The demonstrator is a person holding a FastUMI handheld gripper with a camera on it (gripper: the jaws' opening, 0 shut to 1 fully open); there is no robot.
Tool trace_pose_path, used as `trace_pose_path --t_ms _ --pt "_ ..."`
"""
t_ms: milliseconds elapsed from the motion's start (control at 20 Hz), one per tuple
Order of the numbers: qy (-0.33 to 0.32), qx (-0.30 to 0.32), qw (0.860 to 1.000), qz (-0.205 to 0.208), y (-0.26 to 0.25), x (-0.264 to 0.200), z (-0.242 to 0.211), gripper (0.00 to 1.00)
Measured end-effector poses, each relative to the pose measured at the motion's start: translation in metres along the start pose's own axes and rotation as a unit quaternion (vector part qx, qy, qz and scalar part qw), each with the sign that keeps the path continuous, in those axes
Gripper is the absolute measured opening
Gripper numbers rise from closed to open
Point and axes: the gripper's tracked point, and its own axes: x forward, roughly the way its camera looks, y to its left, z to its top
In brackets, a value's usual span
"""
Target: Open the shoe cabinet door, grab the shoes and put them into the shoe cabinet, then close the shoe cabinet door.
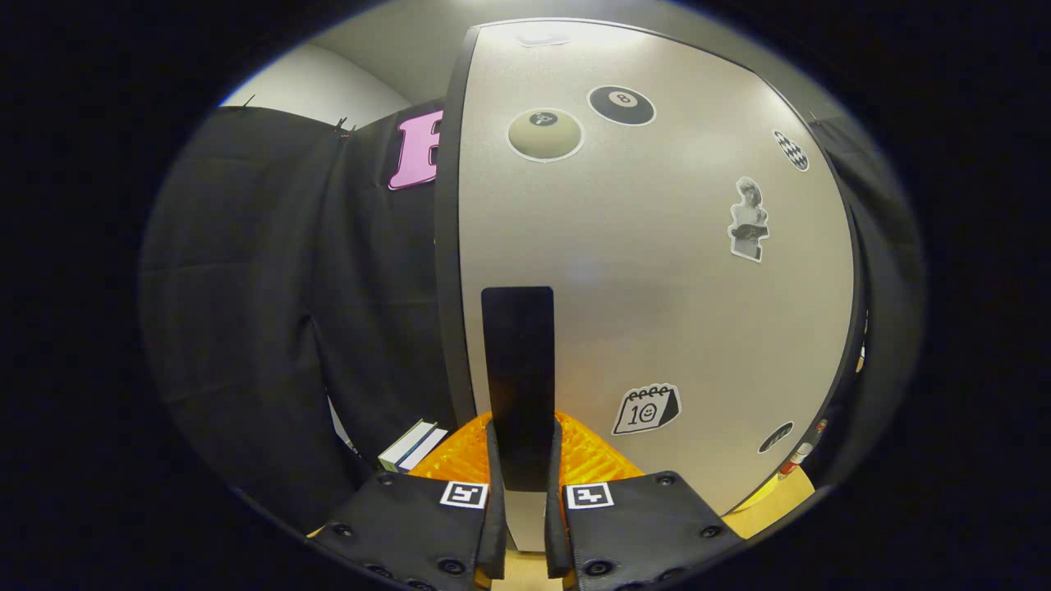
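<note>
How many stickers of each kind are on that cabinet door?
Ball stickers: 2
Checkered sticker: 1
Statue sticker: 1
Calendar sticker: 1
Dark oval sticker: 1
Total: 6
The jaws grip the black handle.

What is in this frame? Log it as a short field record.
door: pale cabinet door, seen face-on, dotted with stickers
handle: dark upright handle on the door, its lower end between the fingers
gripper: gripper closed on the handle, a finger at each side
stickers: eight ball, calendar, statue
books: books low down beside the door, ahead of the fingers
stage: door being gripped; whether it is shut or ajar is unclear
</note>
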Motion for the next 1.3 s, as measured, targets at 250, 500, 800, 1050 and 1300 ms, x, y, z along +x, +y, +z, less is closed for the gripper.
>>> trace_pose_path --t_ms 250,500,800,1050,1300 --pt "0.003 0.000 1.000 0.007 0.004 -0.019 -0.003 0.11" --pt "-0.003 -0.007 1.000 0.008 -0.006 -0.065 -0.008 0.07" --pt "-0.009 -0.009 1.000 0.006 -0.027 -0.121 -0.014 0.07" --pt "-0.018 -0.008 1.000 -0.005 -0.045 -0.156 -0.018 0.07" --pt "-0.025 -0.010 0.999 -0.021 -0.065 -0.185 -0.020 0.07"
